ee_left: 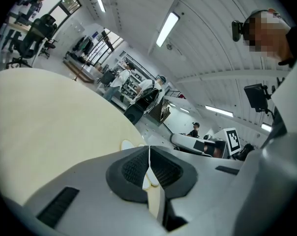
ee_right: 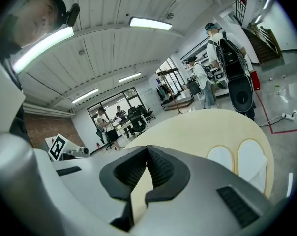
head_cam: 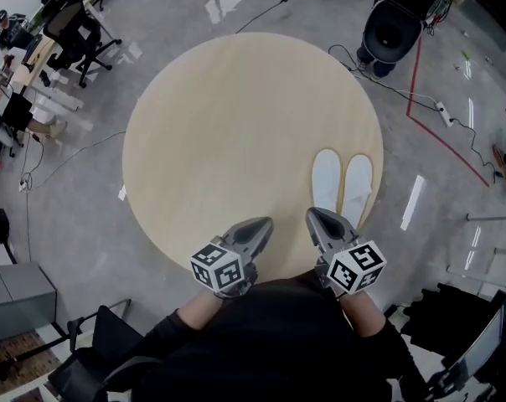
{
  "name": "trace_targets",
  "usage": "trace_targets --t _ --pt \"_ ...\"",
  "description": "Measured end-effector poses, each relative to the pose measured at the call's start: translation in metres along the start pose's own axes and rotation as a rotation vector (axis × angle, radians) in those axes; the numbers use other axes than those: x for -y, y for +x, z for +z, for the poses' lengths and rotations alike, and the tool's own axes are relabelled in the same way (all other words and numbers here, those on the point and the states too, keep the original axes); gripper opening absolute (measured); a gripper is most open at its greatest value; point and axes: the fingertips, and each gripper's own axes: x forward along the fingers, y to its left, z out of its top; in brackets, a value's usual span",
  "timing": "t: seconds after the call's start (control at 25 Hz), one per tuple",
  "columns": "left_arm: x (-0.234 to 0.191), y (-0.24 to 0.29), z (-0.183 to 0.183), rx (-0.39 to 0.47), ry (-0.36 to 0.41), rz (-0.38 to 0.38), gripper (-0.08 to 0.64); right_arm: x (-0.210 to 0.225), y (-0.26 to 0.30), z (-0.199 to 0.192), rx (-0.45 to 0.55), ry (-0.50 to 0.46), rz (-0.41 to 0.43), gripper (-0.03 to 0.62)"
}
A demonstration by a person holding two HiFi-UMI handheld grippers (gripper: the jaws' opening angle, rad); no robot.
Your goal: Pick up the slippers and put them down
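You are holding your right gripper [ee_right: 147, 152] with its jaws pressed together and nothing between them, aiming across the round beige table [ee_right: 188, 127]. The pair of white slippers [ee_right: 220, 159] is lying side by side on the table at about four o'clock from the jaws, close to the table's edge. The left gripper [ee_right: 57, 147] is showing its marker cube at nine o'clock. A black loudspeaker [ee_right: 241, 95] is standing beyond the table at two o'clock.
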Motion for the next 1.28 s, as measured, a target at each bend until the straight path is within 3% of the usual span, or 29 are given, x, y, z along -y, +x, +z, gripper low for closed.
trace_targets --t 0.28,0.6,1.0,1.28 --pt "-0.013 -0.043 0.029 0.044 0.048 0.014 0.025 -0.041 0.007 0.008 0.027 -0.098 -0.044 0.015" --pt "-0.018 -0.075 0.029 0.053 0.001 -0.025 0.025 -0.076 0.012 -0.017 0.015 -0.076 -0.077 0.015" --pt "-0.017 -0.103 0.034 0.04 0.014 -0.085 0.025 -0.11 0.014 -0.024 0.031 -0.085 -0.125 0.015" --pt "-0.028 -0.134 0.033 0.03 -0.016 -0.076 0.025 -0.129 0.011 -0.031 0.06 -0.063 -0.184 0.015"
